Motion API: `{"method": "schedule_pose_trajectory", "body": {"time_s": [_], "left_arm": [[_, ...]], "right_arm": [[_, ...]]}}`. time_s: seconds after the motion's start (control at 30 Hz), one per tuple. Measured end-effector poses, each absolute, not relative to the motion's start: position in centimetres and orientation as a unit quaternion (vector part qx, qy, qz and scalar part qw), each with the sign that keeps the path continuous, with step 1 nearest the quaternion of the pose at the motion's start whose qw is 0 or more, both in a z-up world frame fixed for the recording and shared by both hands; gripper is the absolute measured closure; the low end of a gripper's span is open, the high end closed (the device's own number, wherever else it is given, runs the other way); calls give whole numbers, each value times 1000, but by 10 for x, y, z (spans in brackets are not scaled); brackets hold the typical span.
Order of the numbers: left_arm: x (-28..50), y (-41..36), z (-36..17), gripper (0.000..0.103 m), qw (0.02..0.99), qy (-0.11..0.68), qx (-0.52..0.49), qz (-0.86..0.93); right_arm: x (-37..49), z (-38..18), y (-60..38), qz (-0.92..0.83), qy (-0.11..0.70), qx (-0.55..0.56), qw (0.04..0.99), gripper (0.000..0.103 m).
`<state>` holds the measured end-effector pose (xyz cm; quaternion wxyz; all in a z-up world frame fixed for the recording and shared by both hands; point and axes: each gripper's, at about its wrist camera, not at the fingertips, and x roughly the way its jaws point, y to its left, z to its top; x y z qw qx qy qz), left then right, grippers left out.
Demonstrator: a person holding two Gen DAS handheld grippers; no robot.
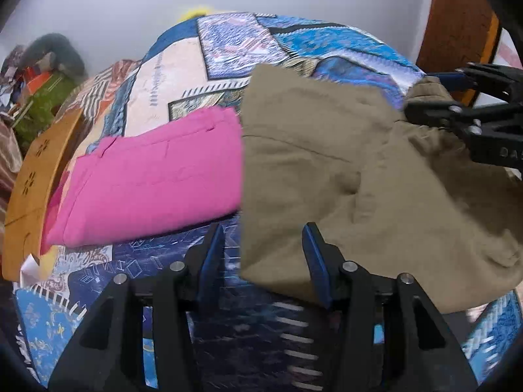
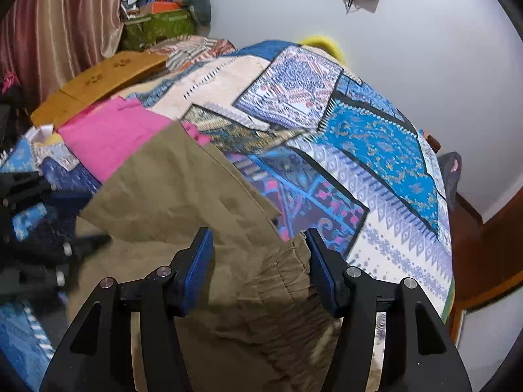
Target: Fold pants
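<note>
Khaki pants (image 1: 327,170) lie loosely folded on the patterned bedspread (image 1: 228,49), their gathered waistband (image 2: 281,281) nearest the right wrist camera. My left gripper (image 1: 263,248) is open; the pants' near left edge lies between its blue pads without being pinched. It shows blurred at the left of the right wrist view as well (image 2: 88,217). My right gripper (image 2: 260,258) is open and straddles the waistband, with a gap beside each pad. In the left wrist view the right gripper (image 1: 421,93) comes in from the right, a bunch of khaki cloth between its parted fingers.
Folded pink pants (image 1: 147,179) lie on the bed just left of the khaki ones. A curved wooden board (image 1: 29,179) borders the bed's left side, with a pile of clutter (image 2: 157,16) and a striped curtain (image 2: 49,16) behind it. A brown wooden door (image 2: 483,261) stands at the right.
</note>
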<state>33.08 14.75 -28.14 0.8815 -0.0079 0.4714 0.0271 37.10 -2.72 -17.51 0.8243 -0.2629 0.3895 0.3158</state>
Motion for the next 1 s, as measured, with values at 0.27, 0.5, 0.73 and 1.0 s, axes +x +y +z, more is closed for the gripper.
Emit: {"method": "schedule_pose_trajectory", "body": {"time_s": [0.27,0.5,0.73,1.0], "left_arm": [[320,157,-287,47,881,468,14,65],[305,166,-275,49,879,469,14,78],[285,137,-231,48,901,433,8,33],[277,77,-218,38,903,427,40,-25]], "right_arm": [[378,-198,-41,291,402,-292,817,51],[365,-164,-66,271,374,-247,852,51],[332,-119,-114,285,374,-162,868,46],[264,-145,-164,283,423,-95,855,39]]}}
